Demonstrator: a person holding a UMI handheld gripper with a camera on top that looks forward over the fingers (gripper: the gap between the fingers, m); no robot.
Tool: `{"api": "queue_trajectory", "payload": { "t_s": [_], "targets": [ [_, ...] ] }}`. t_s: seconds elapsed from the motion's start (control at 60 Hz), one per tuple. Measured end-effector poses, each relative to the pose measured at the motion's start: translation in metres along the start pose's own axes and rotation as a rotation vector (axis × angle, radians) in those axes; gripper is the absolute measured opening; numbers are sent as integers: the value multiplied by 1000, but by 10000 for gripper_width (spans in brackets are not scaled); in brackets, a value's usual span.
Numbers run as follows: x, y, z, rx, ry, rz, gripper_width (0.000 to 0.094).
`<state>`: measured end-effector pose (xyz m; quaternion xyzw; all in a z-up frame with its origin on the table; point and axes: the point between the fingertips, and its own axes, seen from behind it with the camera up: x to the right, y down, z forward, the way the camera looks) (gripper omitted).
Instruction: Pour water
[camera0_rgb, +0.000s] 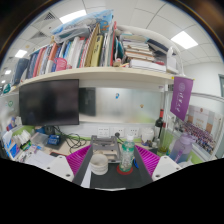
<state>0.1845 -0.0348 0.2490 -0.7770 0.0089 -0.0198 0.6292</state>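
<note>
A clear plastic water bottle (126, 155) with a white cap stands upright on a red coaster on a dark mat (112, 178). A white cup (99, 165) stands just left of it on the same mat. My gripper (113, 160) is open wide and holds nothing. Its left pad (78, 158) and right pad (148, 160) show at either side. The bottle and the cup both stand between the fingers, a little ahead, with gaps at both sides. The bottle is nearer the right finger, the cup nearer the left.
A grey box (104, 143) sits just behind the cup. A black monitor (48, 100) stands at the back left under a shelf of books (95, 50). A dark bottle (160, 128), a purple banner (181, 95) and desk clutter stand at the right.
</note>
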Motion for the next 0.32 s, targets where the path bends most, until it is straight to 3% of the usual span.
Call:
{"api": "queue_trajectory", "payload": {
  "t_s": [0.317],
  "targets": [
    [-11, 27, -12, -71, 23, 74, 848]
  ]
}}
